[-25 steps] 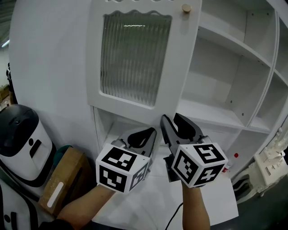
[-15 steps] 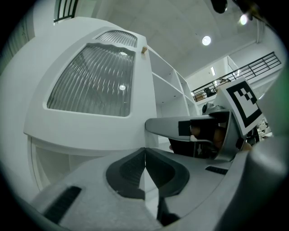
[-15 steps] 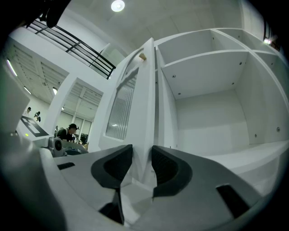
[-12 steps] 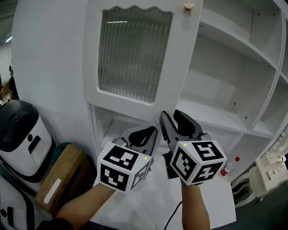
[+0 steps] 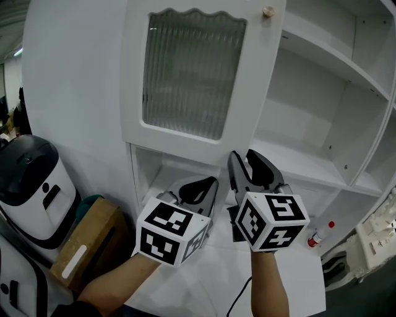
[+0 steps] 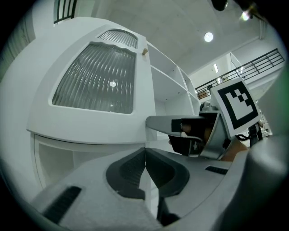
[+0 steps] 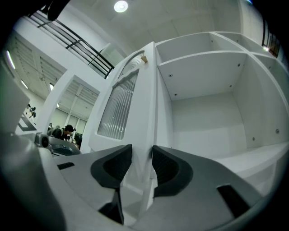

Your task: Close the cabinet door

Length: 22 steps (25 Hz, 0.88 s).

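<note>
Cabinet door, head view: the cabinet door (image 5: 185, 80) stood swung wide open, with its ribbed glass pane (image 5: 189, 74) facing the person and its knob (image 5: 268, 11) at the top of the free edge. The shelves (image 5: 322, 56) showed to its right.
Right gripper, head view: the right gripper (image 5: 242, 162) pointed up just under the door's lower free corner, probably placed there to work on that edge.
Left gripper, head view: the left gripper (image 5: 201, 187) sat just beside the right one, below the door's bottom rail and apart from it. It seemed to have no part in the job.
Left jaws, left gripper view: the jaws were clenched together on nothing. The door rose above and ahead of them, untouched, and the right gripper showed at the right.
Right jaws, right gripper view: the jaws were released and had just been opening. The door's free edge ran up between them, with a gap showing at each pad, so nothing was grasped.
Task, judged: the door was not yet shut. The free edge sat between spread jaws, which suited a sideways push rather than a pinch.
</note>
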Motion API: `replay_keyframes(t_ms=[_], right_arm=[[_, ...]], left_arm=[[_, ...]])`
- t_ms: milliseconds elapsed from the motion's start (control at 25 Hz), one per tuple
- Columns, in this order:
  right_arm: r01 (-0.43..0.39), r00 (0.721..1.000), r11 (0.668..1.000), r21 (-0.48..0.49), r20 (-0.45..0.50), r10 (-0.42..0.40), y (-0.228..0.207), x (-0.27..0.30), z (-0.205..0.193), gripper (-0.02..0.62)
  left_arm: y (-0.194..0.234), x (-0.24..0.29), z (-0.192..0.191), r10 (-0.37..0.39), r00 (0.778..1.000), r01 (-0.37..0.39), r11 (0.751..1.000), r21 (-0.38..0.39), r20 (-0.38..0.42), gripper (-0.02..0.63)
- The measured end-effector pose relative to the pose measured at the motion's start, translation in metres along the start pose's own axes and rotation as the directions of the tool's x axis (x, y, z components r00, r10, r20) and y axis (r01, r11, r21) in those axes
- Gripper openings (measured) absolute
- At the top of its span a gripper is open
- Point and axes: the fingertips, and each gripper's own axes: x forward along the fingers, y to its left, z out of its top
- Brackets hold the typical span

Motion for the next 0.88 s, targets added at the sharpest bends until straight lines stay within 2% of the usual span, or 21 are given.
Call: replay_keyframes(t_ms=[880], right_arm=[[0.063, 0.998, 0.997, -0.035, 0.002, -0.063, -0.005, 0.009, -0.001, 0.149]], left_arm=[[0.006, -0.008, 0.001, 0.007, 1.0, -0.007, 1.0, -0.011, 0.007, 0.014]])
